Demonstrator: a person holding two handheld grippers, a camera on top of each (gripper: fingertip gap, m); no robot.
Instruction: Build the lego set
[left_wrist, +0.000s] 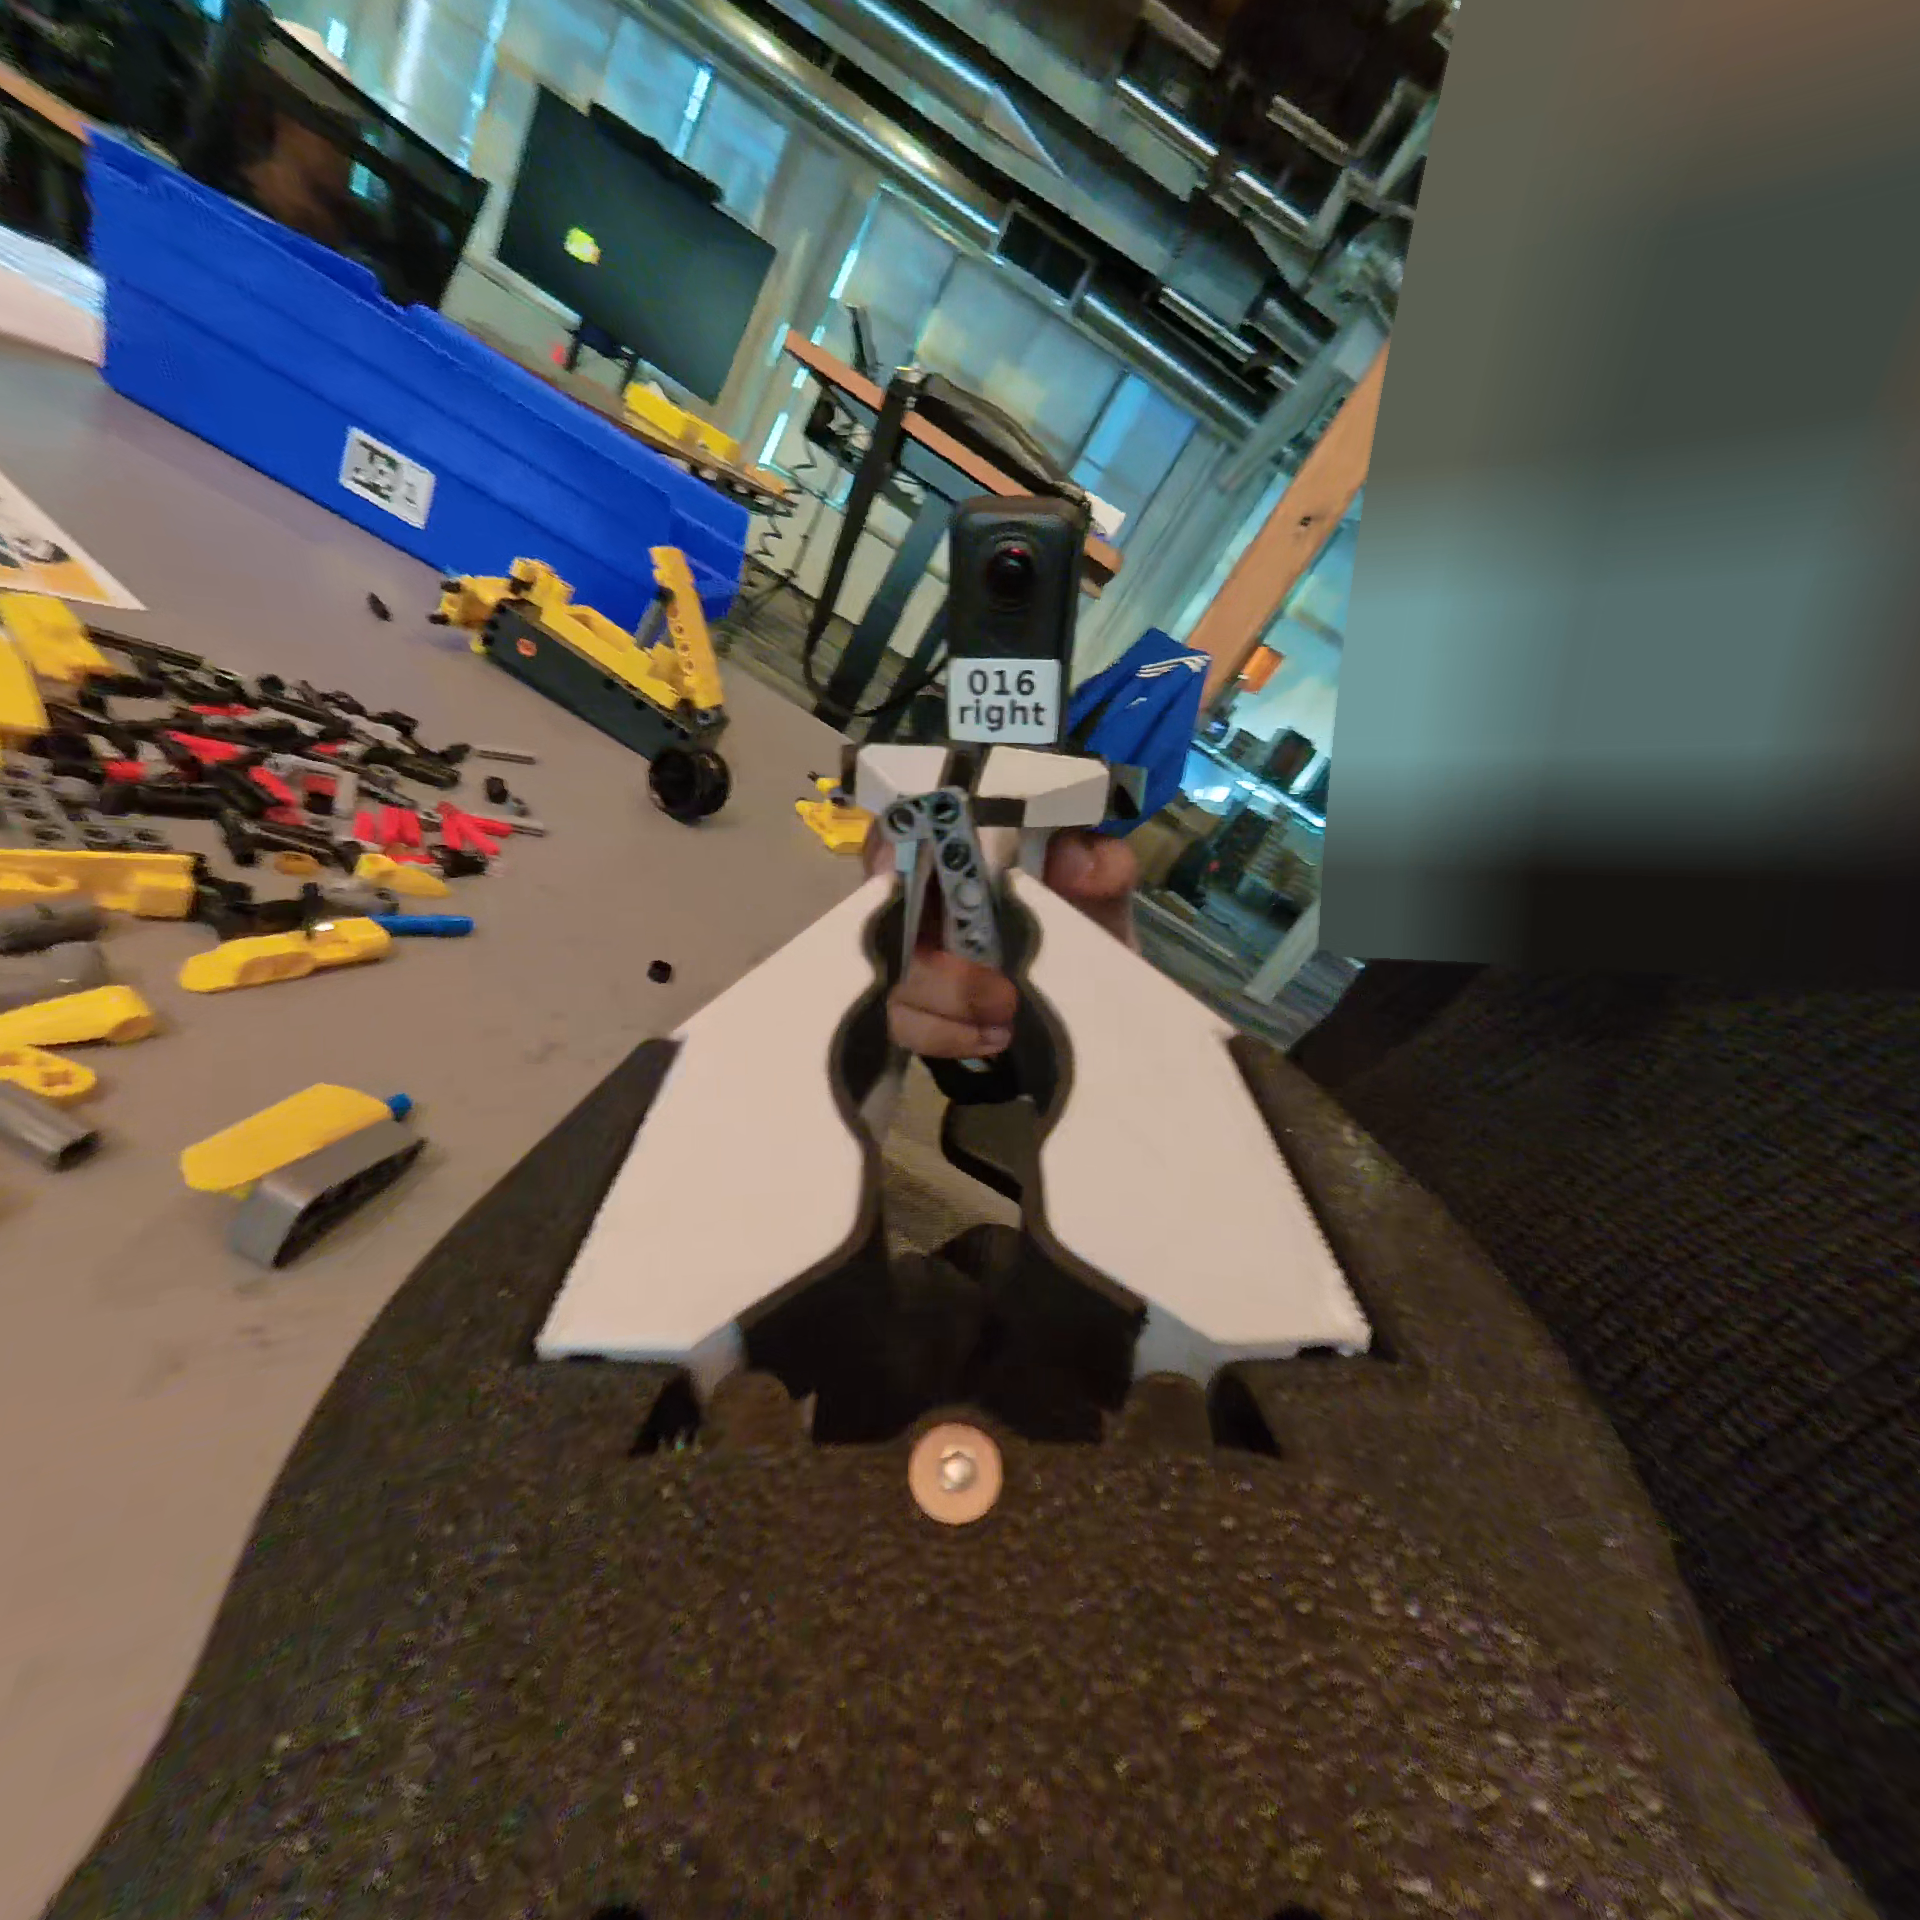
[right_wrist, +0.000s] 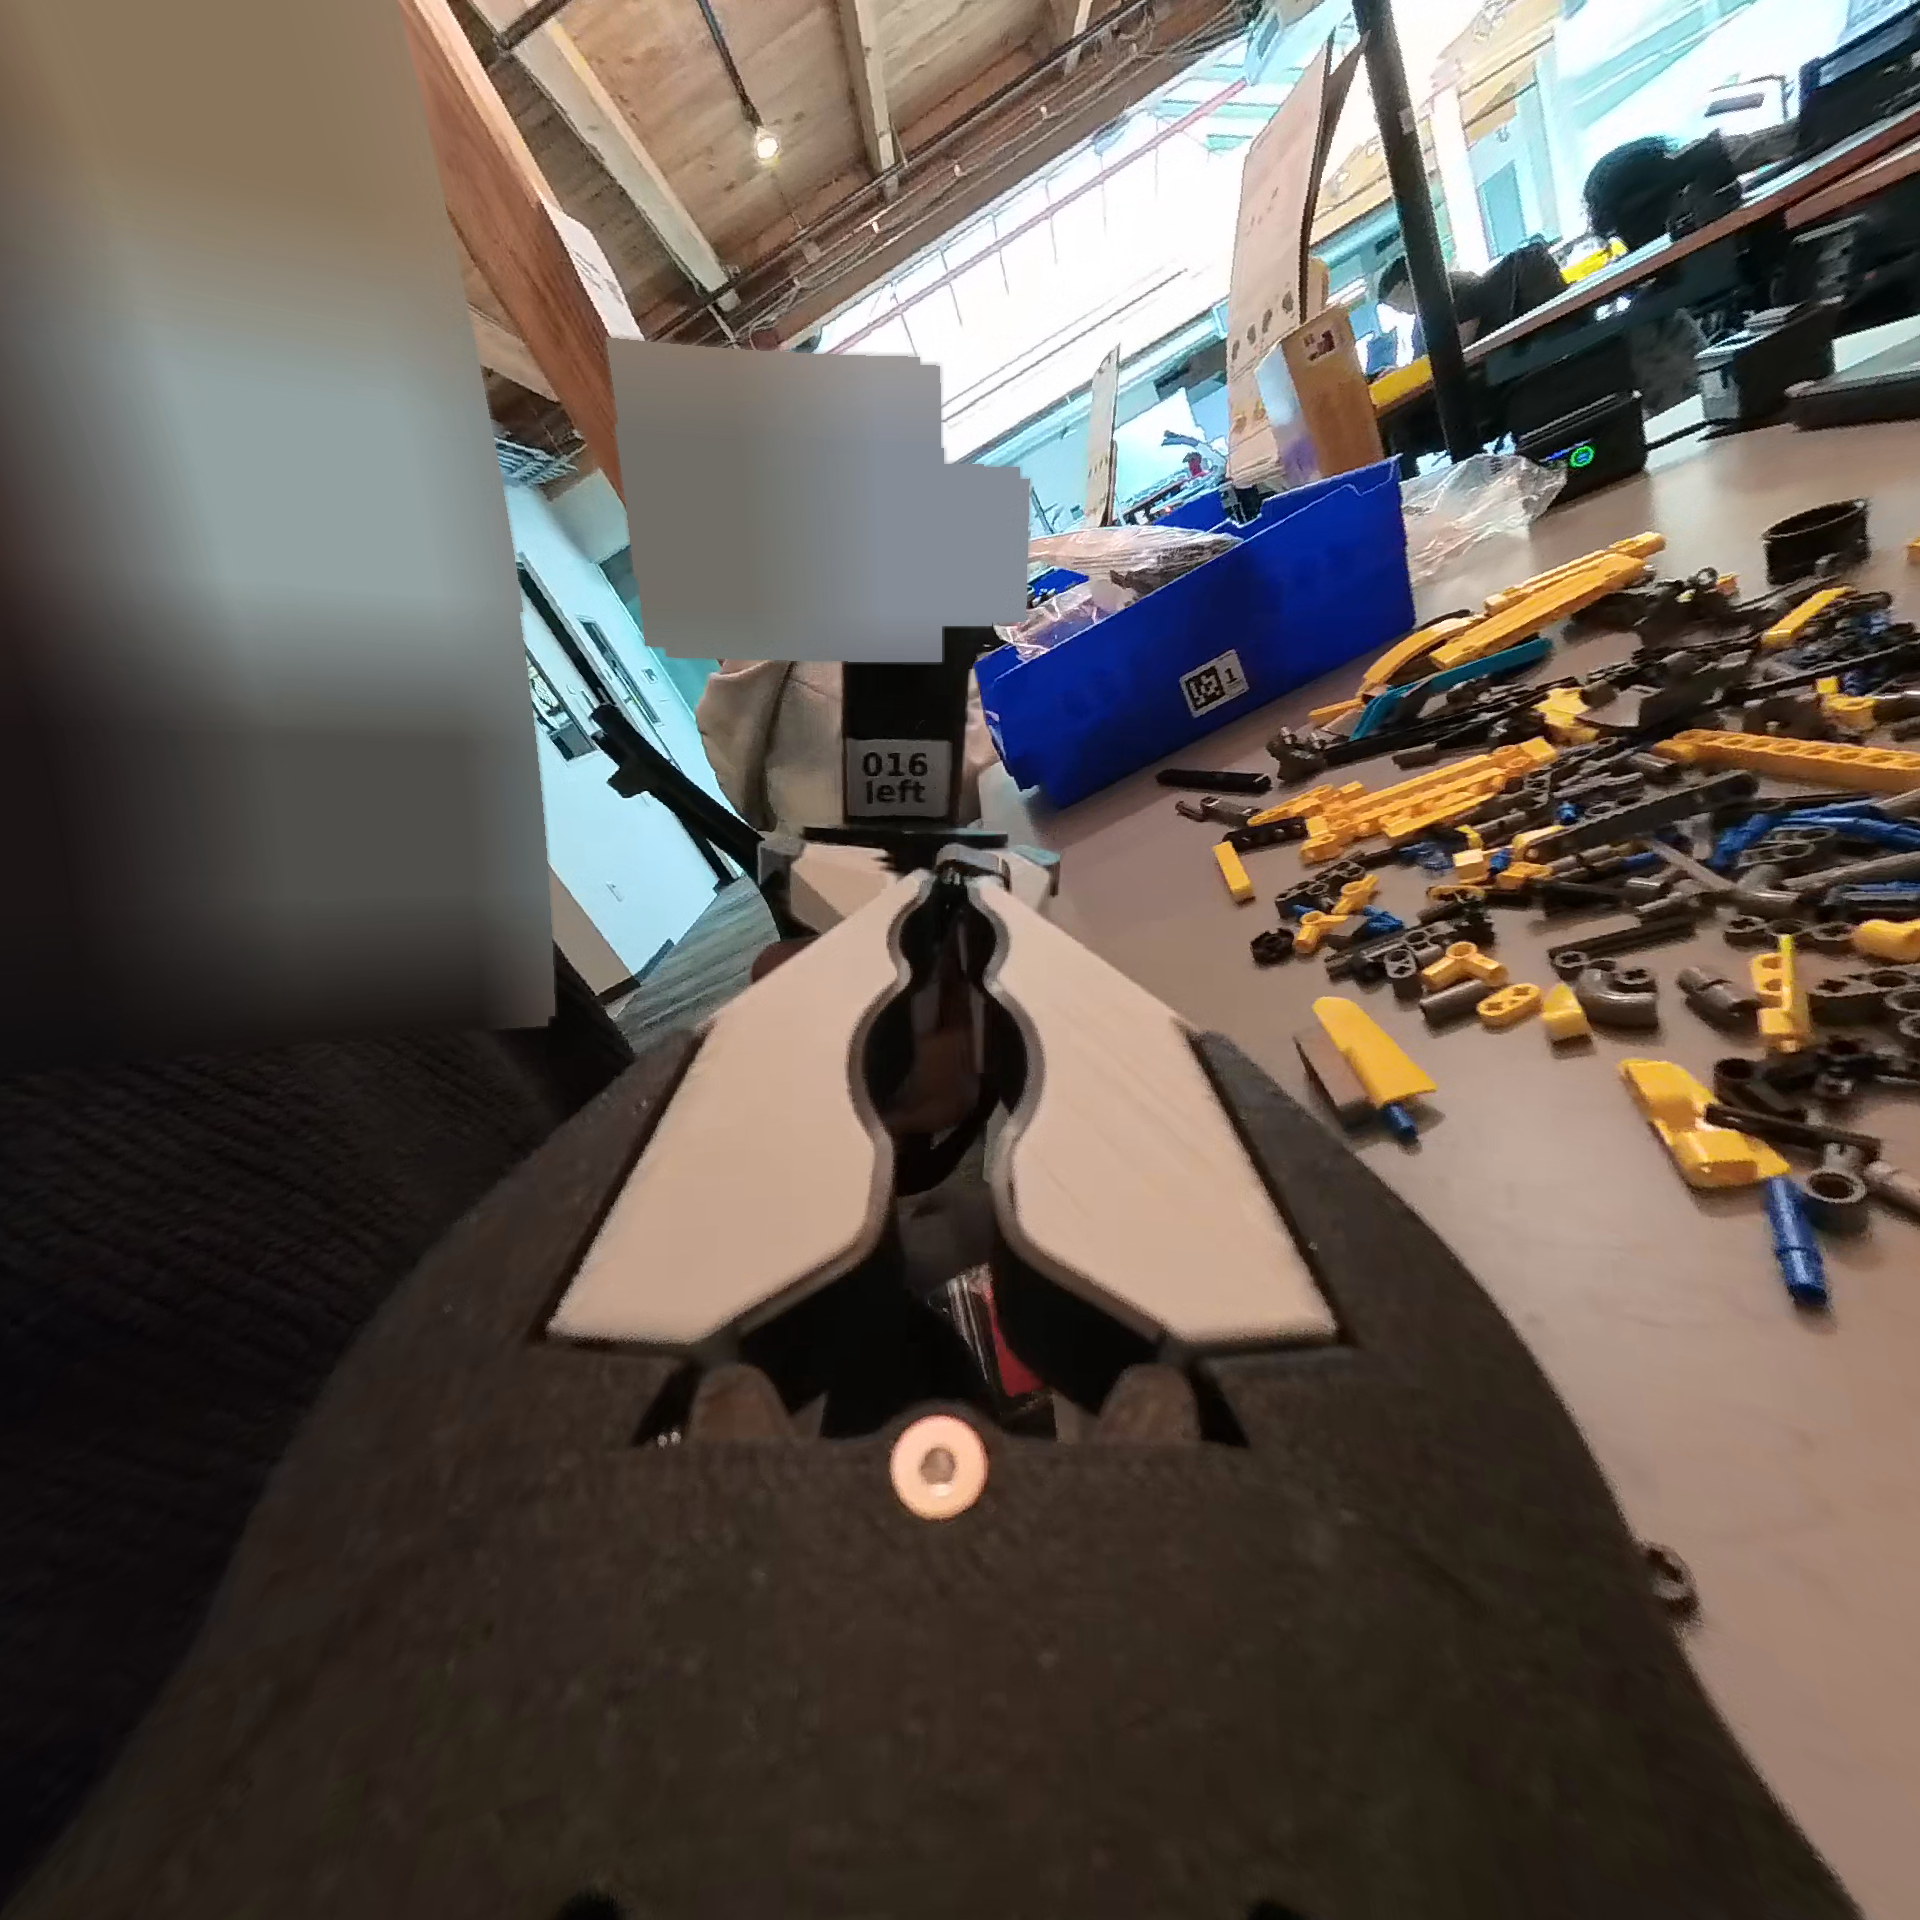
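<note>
Grey beam (left_wrist: 951, 878) pinched between both grippers' jaws

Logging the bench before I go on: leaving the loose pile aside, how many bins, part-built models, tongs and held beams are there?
Blue bin: 1
Part-built yellow model: 1
Tongs: 2, left tongs and right tongs
Grey beam, held at the tips: 1
Total: 5
</note>
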